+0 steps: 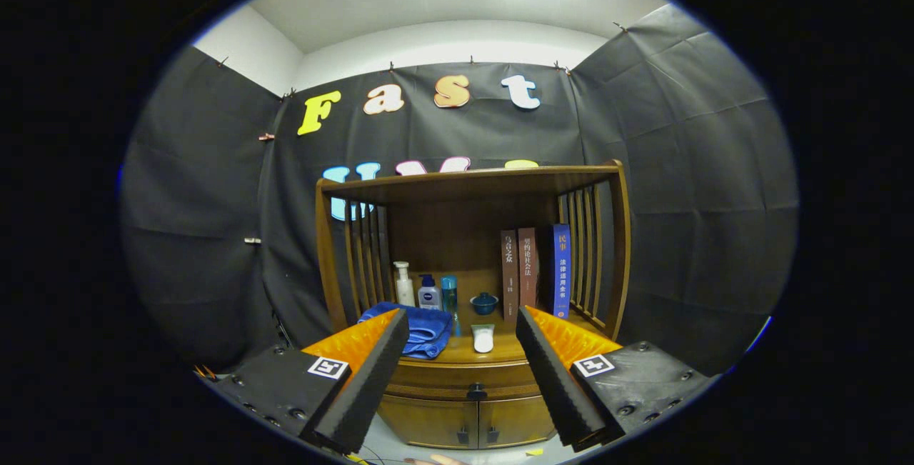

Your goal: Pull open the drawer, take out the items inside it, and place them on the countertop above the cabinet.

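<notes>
Open claw (pixel 460 336) before shut drawer (pixel 468 379); three Chinese-titled books (pixel 532 272).

My gripper (pixel 460 379) shows two wedge-shaped fingers (pixel 368 379) with ribbed inner faces, spread wide either side of the cabinet (pixel 471 401). Behind each finger sits a dark, matte housing (pixel 275 383) studded with small screws, each carrying a square black-and-white marker tag (pixel 328 368).
</notes>
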A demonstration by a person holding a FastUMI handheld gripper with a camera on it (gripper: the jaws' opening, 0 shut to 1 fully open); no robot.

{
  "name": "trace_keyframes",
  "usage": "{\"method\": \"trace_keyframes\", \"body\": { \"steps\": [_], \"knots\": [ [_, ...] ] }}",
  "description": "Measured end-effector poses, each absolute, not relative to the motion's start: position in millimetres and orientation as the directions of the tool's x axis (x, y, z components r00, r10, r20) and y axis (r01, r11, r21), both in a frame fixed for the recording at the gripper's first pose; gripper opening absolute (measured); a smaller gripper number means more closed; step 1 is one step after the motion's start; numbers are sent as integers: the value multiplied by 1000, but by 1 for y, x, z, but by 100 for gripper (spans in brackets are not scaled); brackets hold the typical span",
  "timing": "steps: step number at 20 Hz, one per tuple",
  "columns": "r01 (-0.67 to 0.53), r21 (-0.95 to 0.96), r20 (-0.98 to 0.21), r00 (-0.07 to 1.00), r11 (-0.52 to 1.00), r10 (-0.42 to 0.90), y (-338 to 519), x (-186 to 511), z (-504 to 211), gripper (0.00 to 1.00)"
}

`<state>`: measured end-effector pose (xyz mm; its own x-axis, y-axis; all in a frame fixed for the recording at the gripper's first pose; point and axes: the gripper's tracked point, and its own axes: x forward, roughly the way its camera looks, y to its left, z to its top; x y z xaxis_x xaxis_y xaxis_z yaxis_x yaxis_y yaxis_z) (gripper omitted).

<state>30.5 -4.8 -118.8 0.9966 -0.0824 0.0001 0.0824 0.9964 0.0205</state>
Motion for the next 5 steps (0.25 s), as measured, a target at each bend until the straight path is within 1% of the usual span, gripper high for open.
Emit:
{"method": "trace_keyframes", "body": {
  "steps": [5],
  "knots": [
    [100, -4, 12, 995, 995, -100, -4, 19, -112, 99]
  ]
}}
